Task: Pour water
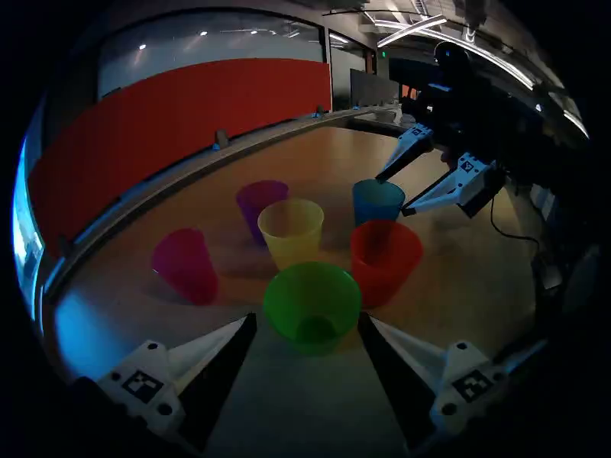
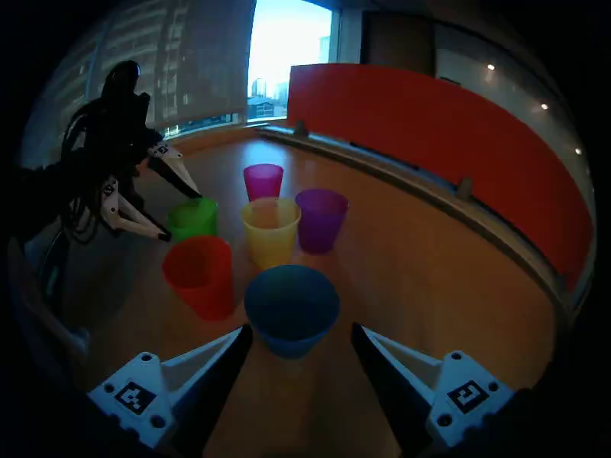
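A large wooden table [image 1: 458, 282] carries everything. Along its far edge runs a long red wall panel [image 1: 191, 114]. In the right gripper view a bright window [image 2: 286, 53] stands beyond the table.

The left gripper [image 1: 305, 328] is low over the table, and its jaws stand wide apart. The right gripper [image 2: 300, 330] is also spread wide. The two face each other across the group of cups. In the left gripper view the right gripper is seen farther off, at the other side of the table.

Six plastic cups stand upright and close together. The green cup [image 1: 311, 294] is between the tips of the left gripper. The blue cup [image 2: 292, 305] is between the tips of the right gripper. Whether the tips touch the cup walls, I cannot tell. The red cup [image 1: 384, 259] stands just beside the green one, and the yellow cup [image 1: 291, 229] is in the middle. The purple cup [image 1: 261, 206] is just behind the yellow one. The magenta cup [image 1: 185, 263] stands a little apart. Whether any cup holds water, I cannot tell.

The only printed marks are black-and-white square markers [image 1: 143, 384] on the finger bases.
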The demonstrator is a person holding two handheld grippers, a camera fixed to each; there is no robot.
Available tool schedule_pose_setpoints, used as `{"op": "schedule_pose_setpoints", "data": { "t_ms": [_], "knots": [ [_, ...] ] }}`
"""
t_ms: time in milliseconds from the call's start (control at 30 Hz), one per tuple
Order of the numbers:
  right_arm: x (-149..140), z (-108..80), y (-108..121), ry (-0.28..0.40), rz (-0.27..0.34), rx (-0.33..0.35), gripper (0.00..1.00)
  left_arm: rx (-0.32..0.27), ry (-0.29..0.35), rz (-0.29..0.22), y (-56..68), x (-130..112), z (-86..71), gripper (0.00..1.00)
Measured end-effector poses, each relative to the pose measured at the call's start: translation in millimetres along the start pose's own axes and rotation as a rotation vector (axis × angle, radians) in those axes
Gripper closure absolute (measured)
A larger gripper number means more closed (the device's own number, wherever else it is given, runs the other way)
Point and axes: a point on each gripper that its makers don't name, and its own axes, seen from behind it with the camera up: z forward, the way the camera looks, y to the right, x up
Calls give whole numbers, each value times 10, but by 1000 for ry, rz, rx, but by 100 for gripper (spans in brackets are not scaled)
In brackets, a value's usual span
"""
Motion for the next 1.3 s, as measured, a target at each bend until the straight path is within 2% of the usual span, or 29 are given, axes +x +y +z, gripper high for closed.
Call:
{"op": "schedule_pose_setpoints", "data": {
  "t_ms": [467, 833, 933, 967, 1067, 1300],
  "knots": [
    [30, 290, -34, 21, -1, 4, 0, -14, -2, 8, 27, 0, 157, 1],
    [71, 386, -14, 39, -7, -7, 0, -11, 0, 5, -3, -15, 204, 1],
    [59, 399, -26, 37, -10, -3, 4, -12, 6, -3, -4, -10, 218, 1],
    [53, 403, -33, 36, -12, 0, 8, -13, 9, -6, -2, -7, 221, 4],
    [59, 412, -28, 35, -13, -1, 10, -16, 19, -15, 6, 6, 235, 13],
    [53, 405, -17, 39, -21, -7, 10, -23, 27, -18, 30, 10, 238, 14]
  ]
}}
